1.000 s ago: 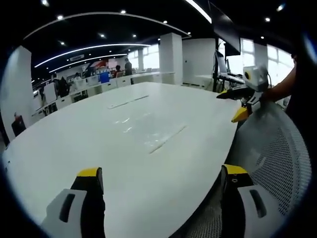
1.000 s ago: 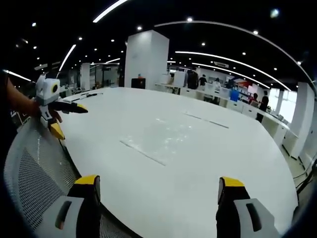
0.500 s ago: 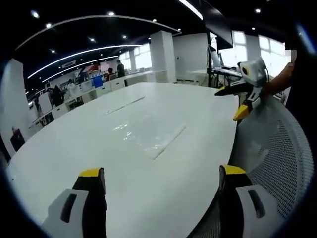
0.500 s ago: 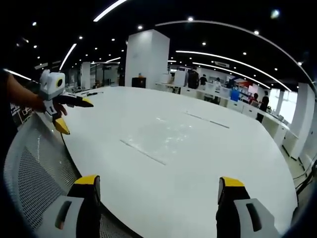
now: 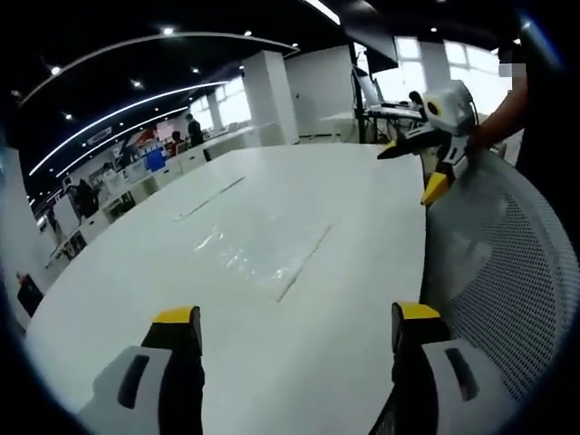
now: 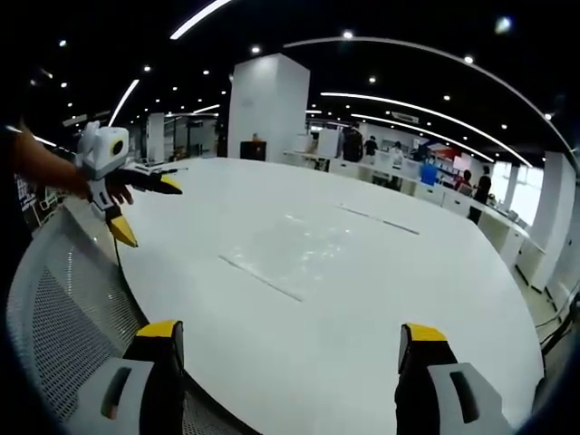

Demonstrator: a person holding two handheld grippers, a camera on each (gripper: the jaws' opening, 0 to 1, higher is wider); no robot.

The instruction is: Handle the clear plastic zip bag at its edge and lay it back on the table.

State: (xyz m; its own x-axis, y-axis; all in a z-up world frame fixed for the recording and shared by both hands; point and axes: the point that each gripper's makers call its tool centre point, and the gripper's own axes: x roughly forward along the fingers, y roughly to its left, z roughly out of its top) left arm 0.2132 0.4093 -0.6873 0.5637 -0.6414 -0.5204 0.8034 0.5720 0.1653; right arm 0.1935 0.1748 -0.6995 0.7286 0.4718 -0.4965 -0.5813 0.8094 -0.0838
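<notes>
Both grippers are over the near rim of the white table (image 6: 381,299), nothing held, so this looks like the approach, before any grasp. The clear plastic zip bag (image 6: 294,249) lies flat on the table, well out from that rim and well apart from either tool. In the left gripper view the left gripper (image 5: 294,349) has its jaws spread wide and empty; the bag (image 5: 263,258) lies beyond them. The right gripper (image 6: 283,362) is parted and empty too. The bag's zip edge (image 6: 261,278) faces the near rim, and that strip marks its long axis, slanting across the table. Next, I'd judge, a jaw pair must reach out and pinch that edge.
</notes>
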